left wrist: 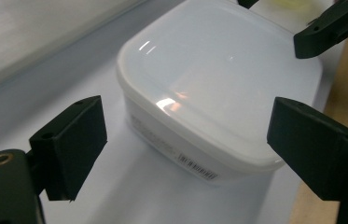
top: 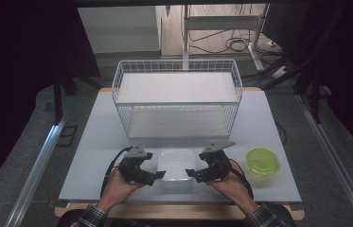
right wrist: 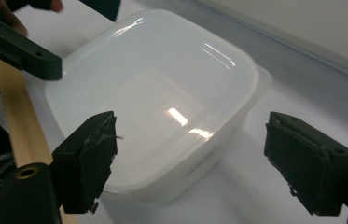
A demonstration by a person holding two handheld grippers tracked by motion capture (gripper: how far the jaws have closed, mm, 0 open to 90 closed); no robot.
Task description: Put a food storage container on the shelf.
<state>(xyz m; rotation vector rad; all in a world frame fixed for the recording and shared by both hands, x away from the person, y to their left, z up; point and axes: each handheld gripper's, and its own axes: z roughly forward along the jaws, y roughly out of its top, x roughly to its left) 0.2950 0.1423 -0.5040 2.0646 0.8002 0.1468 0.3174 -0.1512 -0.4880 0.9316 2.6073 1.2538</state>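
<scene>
White lidded container [top: 177, 165] sits near the front edge of the tabletop [top: 93, 142], roughly mid-width. It is flanked by both tools: left tool [top: 151, 176] at its left side, right tool [top: 194, 175] at its right, each angled inward toward it. In the left gripper view the container [left wrist: 218, 88] lies between and ahead of the jaws, pads clear of it; same in the right gripper view [right wrist: 153, 93]. So both tools are released, nothing grasped. The symmetric approach is judged to be set up for a two-sided lift, since the box is too wide for one tool's span.

Wire basket rack [top: 178, 97] stands toward the back of the tabletop, directly behind the container, its open front facing it. Path between is unobstructed. A green-lidded tub [top: 261, 164] sits near the front right corner, just beside the right hand [top: 228, 182], close enough to be knocked on an outward swing. Container contents can't be told through the lid, possibly empty.
</scene>
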